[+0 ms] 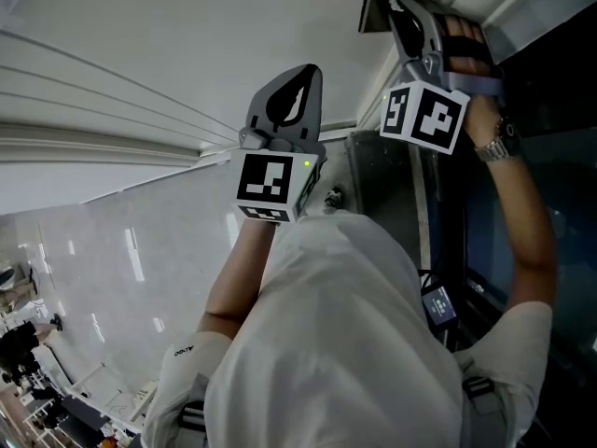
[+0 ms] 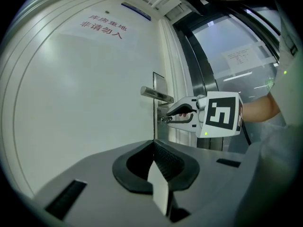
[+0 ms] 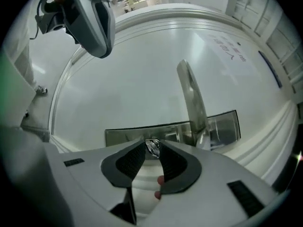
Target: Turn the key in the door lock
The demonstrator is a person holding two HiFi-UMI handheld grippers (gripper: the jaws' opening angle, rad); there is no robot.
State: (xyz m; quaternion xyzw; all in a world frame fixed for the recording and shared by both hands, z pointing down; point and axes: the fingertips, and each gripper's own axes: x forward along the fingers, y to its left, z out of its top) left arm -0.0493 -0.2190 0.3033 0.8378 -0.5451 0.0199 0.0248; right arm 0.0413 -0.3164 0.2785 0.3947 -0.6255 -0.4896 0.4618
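Observation:
In the right gripper view a small shiny key (image 3: 152, 147) sticks out of a metal lock plate (image 3: 128, 135) on the white door, under the lever handle (image 3: 191, 98). My right gripper (image 3: 152, 144) has its two black pads on either side of the key, touching it. The left gripper view shows this from the side: the right gripper (image 2: 165, 117) pinches the key (image 2: 164, 119) just below the handle (image 2: 156, 94). My left gripper (image 2: 154, 144) is shut with nothing in it, held level away from the door. From the head view, the left gripper (image 1: 300, 75) sits left of the right gripper (image 1: 403, 12).
The white door (image 2: 71, 103) carries a sign in red characters (image 2: 103, 27). To its right stand a metal door frame (image 2: 194, 56) and a glass panel (image 2: 236, 51). My white-shirted body (image 1: 345, 343) fills the lower head view.

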